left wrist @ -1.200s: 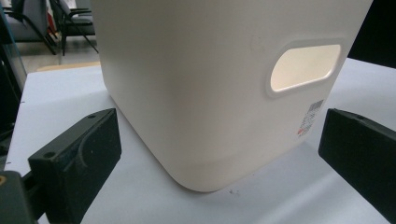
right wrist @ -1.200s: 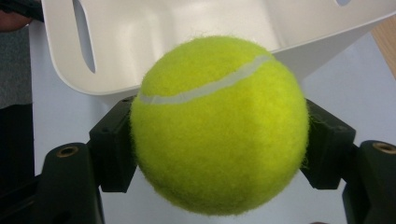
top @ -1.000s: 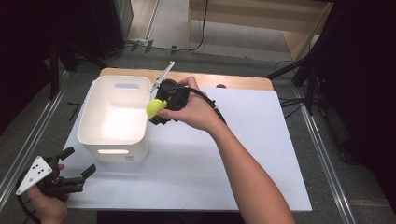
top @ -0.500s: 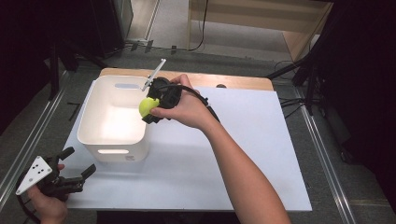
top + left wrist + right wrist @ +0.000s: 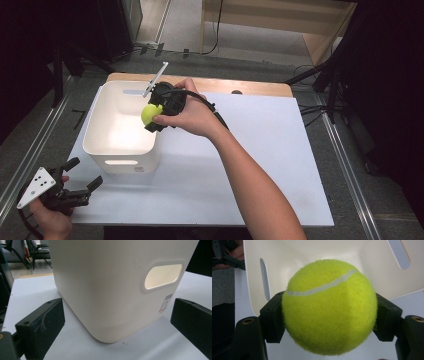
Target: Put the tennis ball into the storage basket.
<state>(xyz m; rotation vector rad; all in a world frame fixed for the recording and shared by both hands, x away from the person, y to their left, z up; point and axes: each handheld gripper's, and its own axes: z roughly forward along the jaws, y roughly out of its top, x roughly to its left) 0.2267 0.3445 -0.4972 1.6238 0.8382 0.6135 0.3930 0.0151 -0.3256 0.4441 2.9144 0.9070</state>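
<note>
Gripping a tennis ball, the right claw has its two black jaws pressed on opposite sides of the ball's widest part, seam running across the top in the right gripper view. Ball sits in the air over the right rim of the white bin, above the opening, not yet inside.

Handling, my read: light, springy, felt nap gives decent friction, so slip risk is low. It will squash a little under the pads and bounce if let go from height. Best hold is what it has now, across the equator; off-centre pinch would squirt it out. Lower it into the bin before letting go.

Bin interior looks bare from above; slot handles in its walls, a barcode sticker near the handle facing the left claw.

Left claw is released, jaws spread wide with nothing between them, parked off the near-left corner of the worktop, pointed at the bin's near corner and apart from it.

Beyond that: white sheet on the worktop, wooden edge at the far side.
</note>
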